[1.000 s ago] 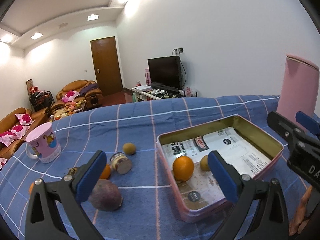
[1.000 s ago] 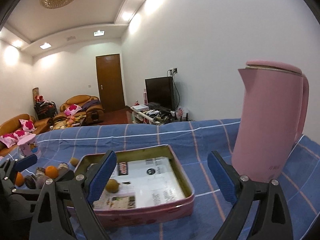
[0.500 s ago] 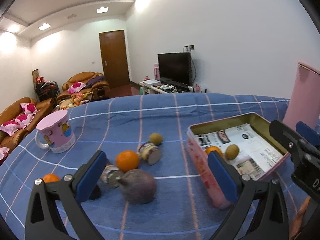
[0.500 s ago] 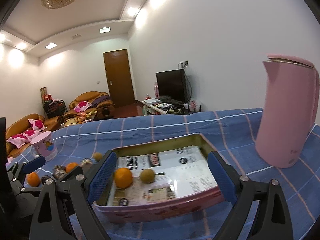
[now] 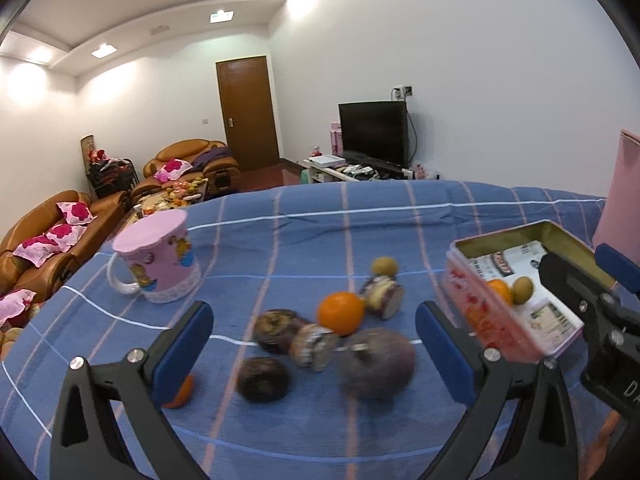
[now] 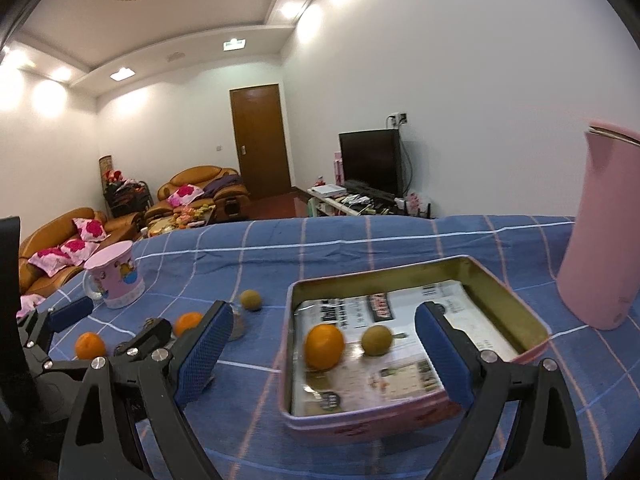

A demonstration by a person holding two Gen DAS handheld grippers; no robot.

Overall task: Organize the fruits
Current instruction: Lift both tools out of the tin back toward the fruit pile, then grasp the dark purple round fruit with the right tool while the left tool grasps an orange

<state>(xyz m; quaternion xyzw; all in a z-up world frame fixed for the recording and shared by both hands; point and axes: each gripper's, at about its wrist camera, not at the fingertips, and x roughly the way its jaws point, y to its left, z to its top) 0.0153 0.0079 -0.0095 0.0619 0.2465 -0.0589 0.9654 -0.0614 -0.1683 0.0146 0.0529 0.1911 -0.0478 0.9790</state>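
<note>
Left wrist view: my left gripper gapes empty over loose fruit, centre frame, with an orange among them. Right wrist view: my right gripper is spread empty; lower centre, the tin holds an orange fruit and a greenish fruit.

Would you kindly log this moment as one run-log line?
left gripper: open, empty | right gripper: open, empty | tin: orange, small greenish fruit | loose fruit: on tablecloth
</note>
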